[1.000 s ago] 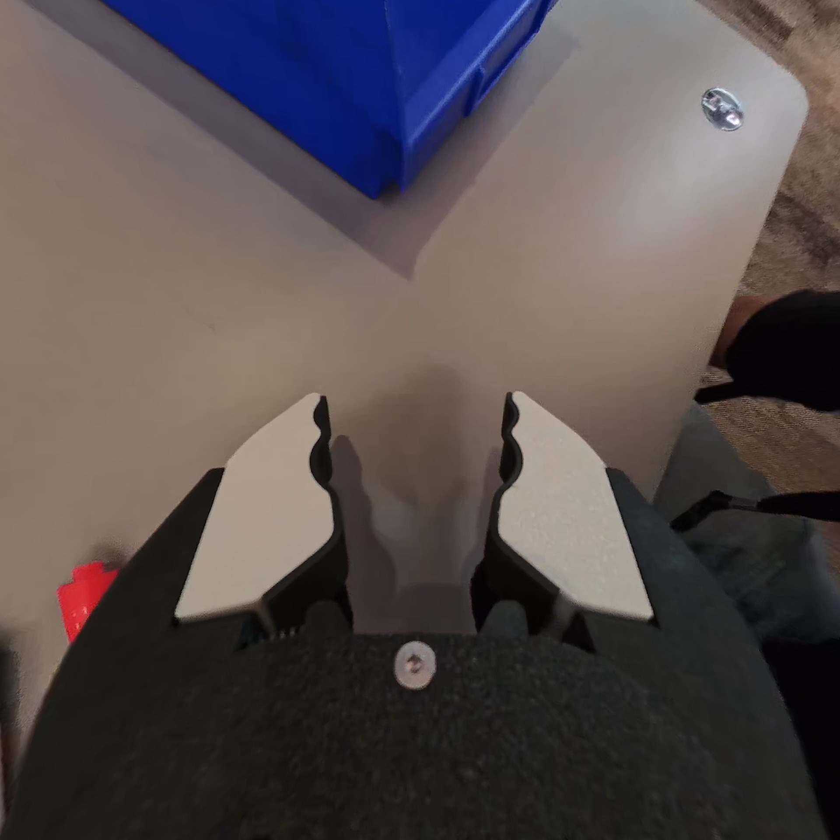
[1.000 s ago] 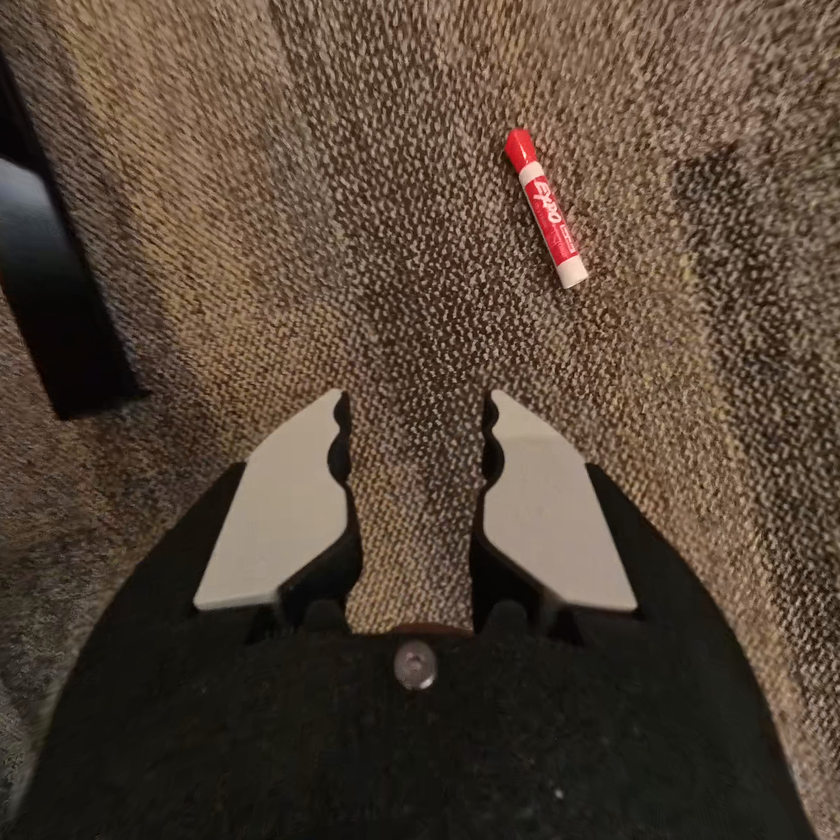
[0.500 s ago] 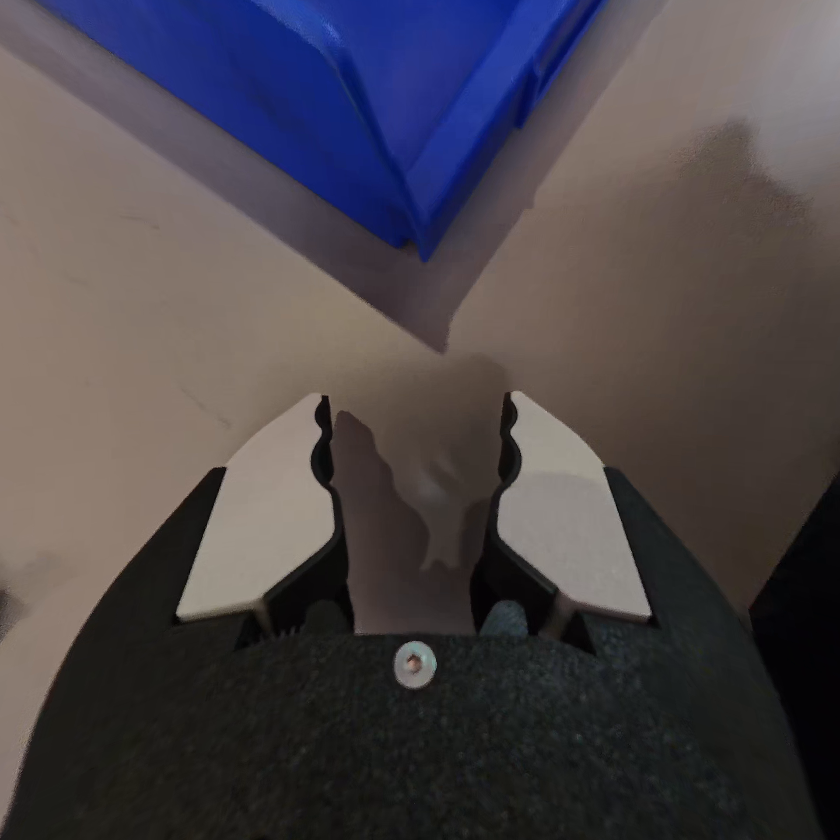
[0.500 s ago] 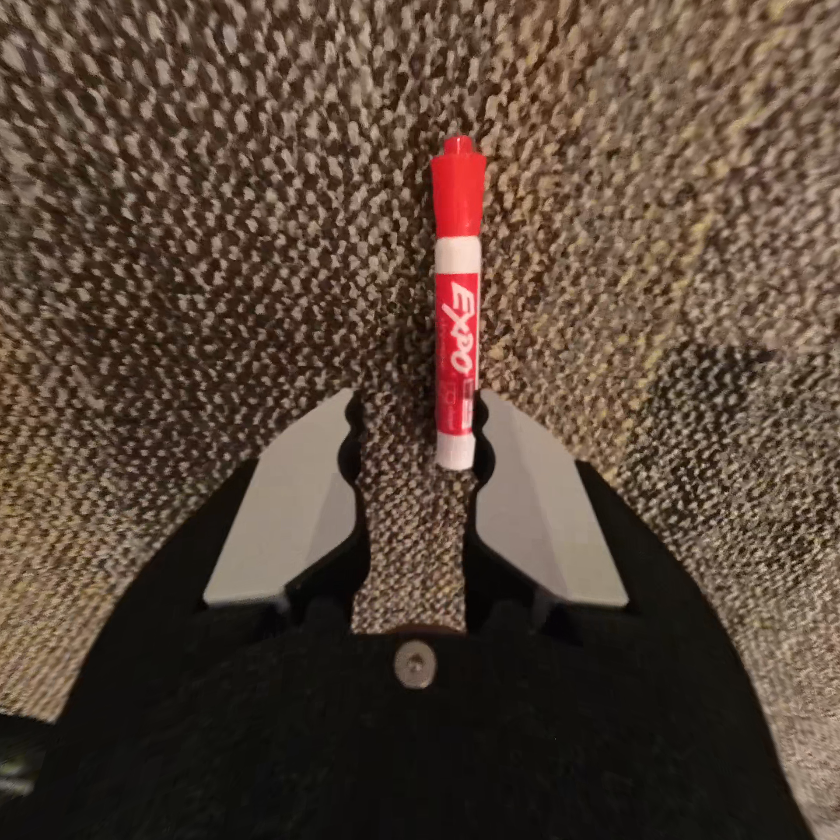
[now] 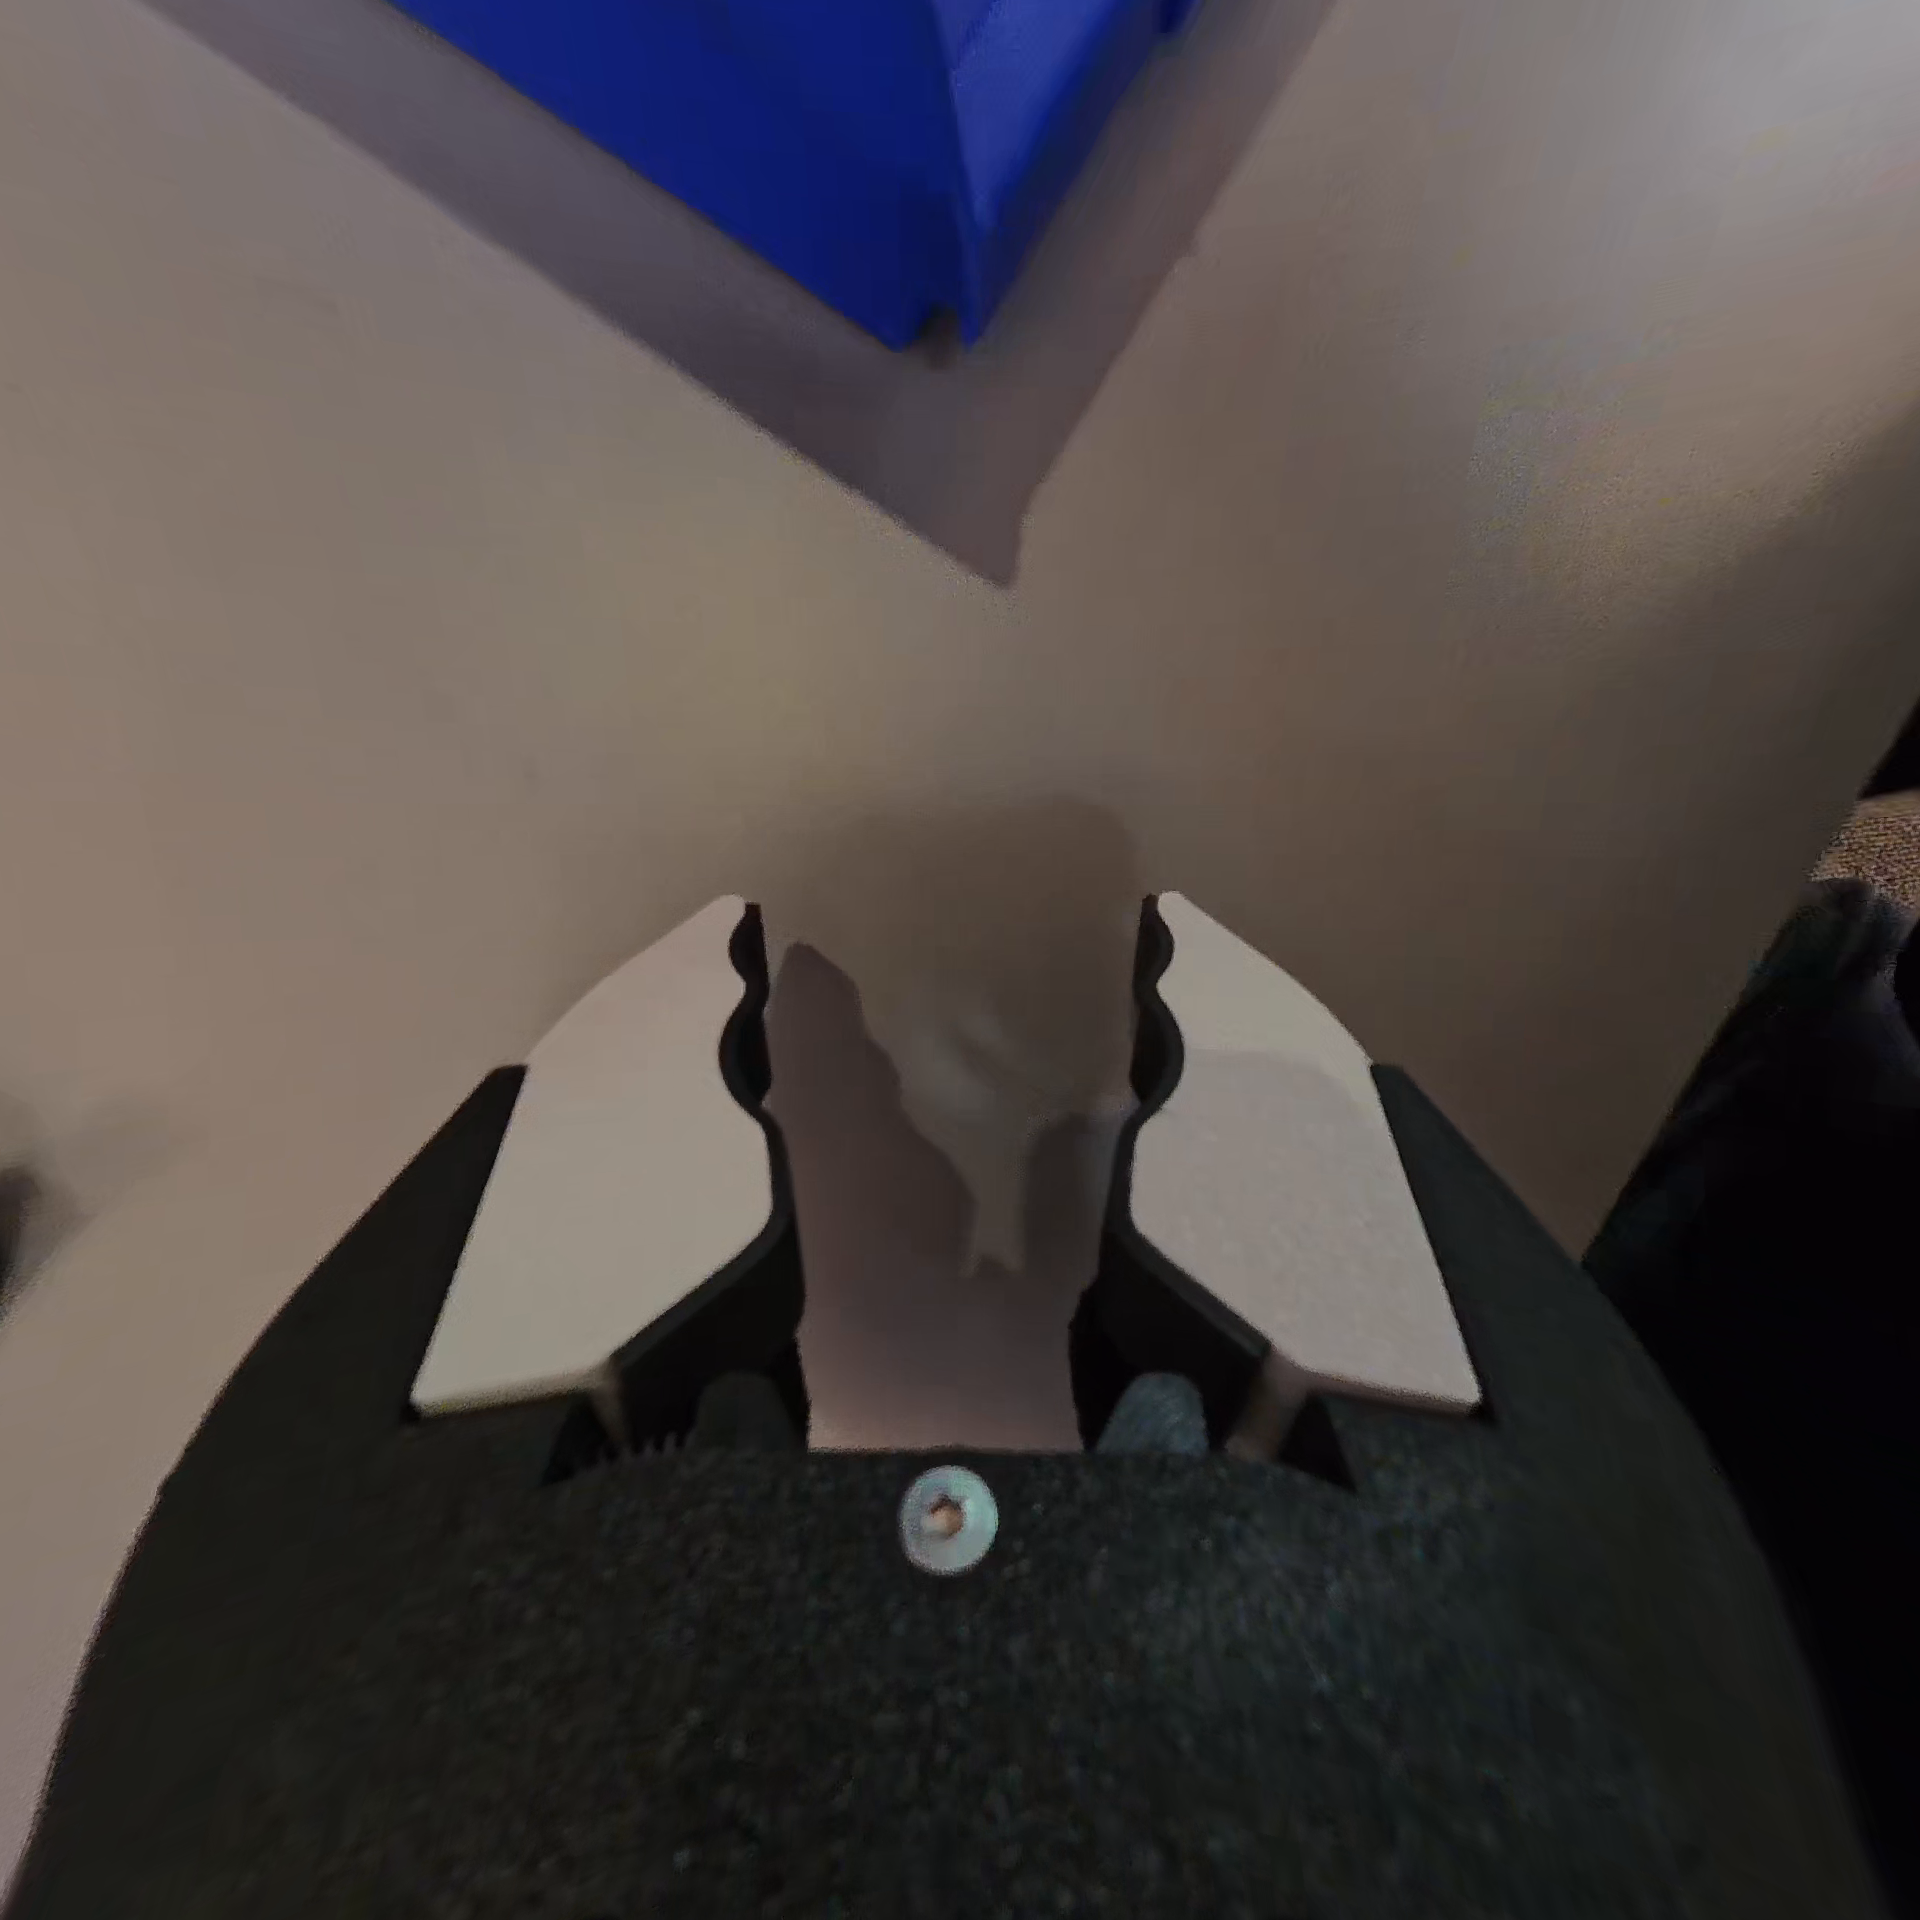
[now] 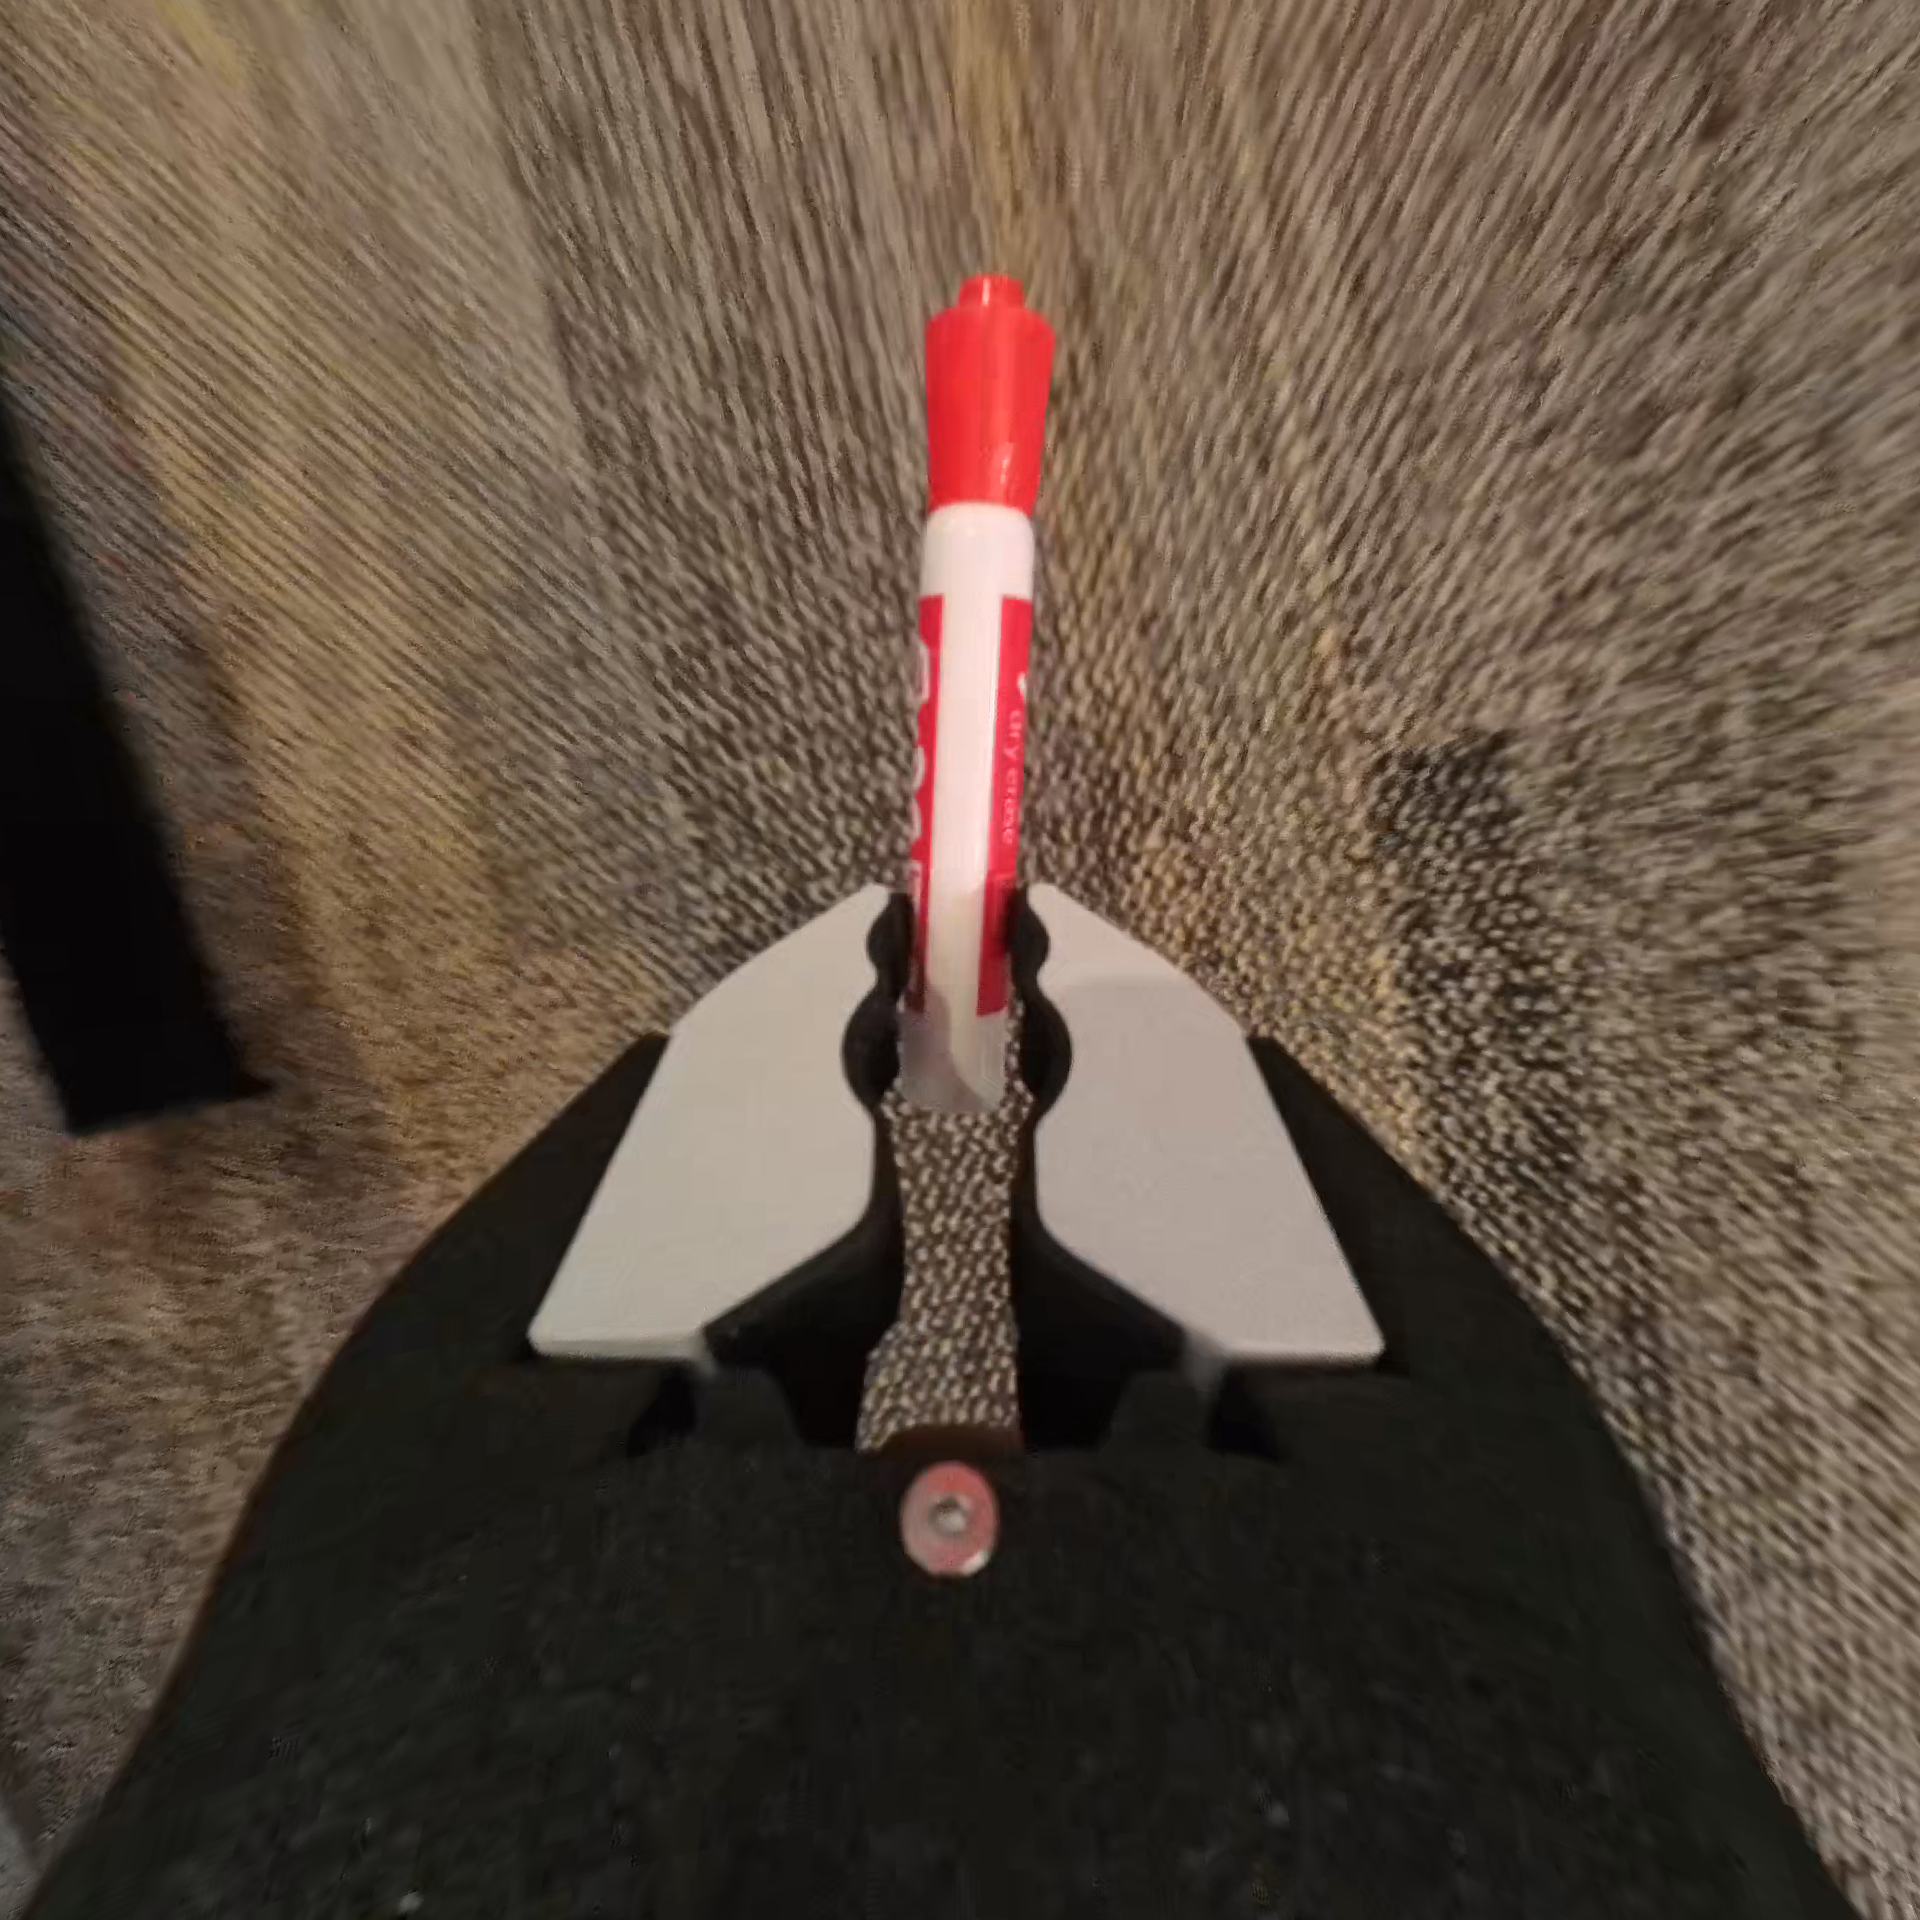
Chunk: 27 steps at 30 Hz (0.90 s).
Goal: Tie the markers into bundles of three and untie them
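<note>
Marker (image 6: pixel 977 665), red-capped, is pinched by its tail end in the right gripper (image 6: pixel 961 935) above speckled carpet (image 6: pixel 1455 520) — lift steadily, keeping it straight. Left gripper (image 5: pixel 945 925) hangs open, empty, over the table (image 5: pixel 312 623).

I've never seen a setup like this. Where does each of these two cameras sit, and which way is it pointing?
Left wrist view: sits on the left tongs, looking forward and down along their open fingers at a beige table and a blue bin; a dark clothed part of the person shows at the right edge.
Right wrist view: sits on the right tongs, looking down at speckled carpet; the fingers grip the white end of a red-capped marker.
Shared: a little carpet at the left view's right edge; neither shows the other tongs.
</note>
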Available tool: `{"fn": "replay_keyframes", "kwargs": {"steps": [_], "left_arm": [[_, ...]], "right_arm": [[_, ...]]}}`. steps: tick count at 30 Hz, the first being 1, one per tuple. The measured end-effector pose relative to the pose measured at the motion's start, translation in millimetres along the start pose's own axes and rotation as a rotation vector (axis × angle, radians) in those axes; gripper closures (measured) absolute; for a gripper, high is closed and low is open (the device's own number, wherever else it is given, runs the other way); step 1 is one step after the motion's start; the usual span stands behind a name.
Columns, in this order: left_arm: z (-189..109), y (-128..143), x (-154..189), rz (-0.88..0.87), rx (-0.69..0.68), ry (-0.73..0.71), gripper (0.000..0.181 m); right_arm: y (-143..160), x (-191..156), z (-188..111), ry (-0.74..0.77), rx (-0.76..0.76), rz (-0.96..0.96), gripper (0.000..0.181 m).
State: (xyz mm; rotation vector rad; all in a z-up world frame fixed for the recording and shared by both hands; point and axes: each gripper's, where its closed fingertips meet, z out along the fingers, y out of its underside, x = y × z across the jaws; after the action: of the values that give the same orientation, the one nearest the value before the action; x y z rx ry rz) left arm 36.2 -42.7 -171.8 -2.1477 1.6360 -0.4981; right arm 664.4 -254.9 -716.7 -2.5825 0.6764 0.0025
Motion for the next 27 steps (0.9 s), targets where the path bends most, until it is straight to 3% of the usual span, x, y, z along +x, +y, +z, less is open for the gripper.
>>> {"fn": "replay_keyframes", "kwargs": {"steps": [5,8,12,15,18,20,23,27], "left_arm": [[-45.5,12.6,2.1,0.004,0.125,0.018,0.112],[-74.4,33.8,-0.4,0.022,0.164,0.012,0.111],[-108.3,62.7,-10.2,0.001,0.224,0.001,0.111],[-128.3,87.9,-31.1,-0.052,0.230,-0.042,0.113],[-139.6,122.1,-59.5,-0.097,0.144,-0.101,0.104],[-143.4,137.3,-69.8,-0.129,0.133,-0.077,0.103],[-142.4,149.6,-75.0,-0.183,0.142,0.028,0.104],[-134.7,159.3,-77.6,-0.184,0.103,0.132,0.105]], "right_arm": [[-109.9,-57.0,-209.3,0.056,0.317,-0.014,0.162],[-175.4,-120.5,-345.8,0.051,0.501,-0.081,0.162],[-227.8,-253.5,-503.0,-0.056,0.707,-0.214,0.163],[-226.7,-373.2,-572.1,-0.139,0.716,-0.358,0.163],[-196.3,-503.4,-608.6,-0.317,0.619,-0.504,0.163],[-163.5,-581.0,-604.9,-0.398,0.474,-0.587,0.163],[-122.1,-679.0,-563.8,-0.447,0.251,-0.679,0.162],[-109.8,-746.2,-487.6,-0.377,-0.002,-0.781,0.162]]}}
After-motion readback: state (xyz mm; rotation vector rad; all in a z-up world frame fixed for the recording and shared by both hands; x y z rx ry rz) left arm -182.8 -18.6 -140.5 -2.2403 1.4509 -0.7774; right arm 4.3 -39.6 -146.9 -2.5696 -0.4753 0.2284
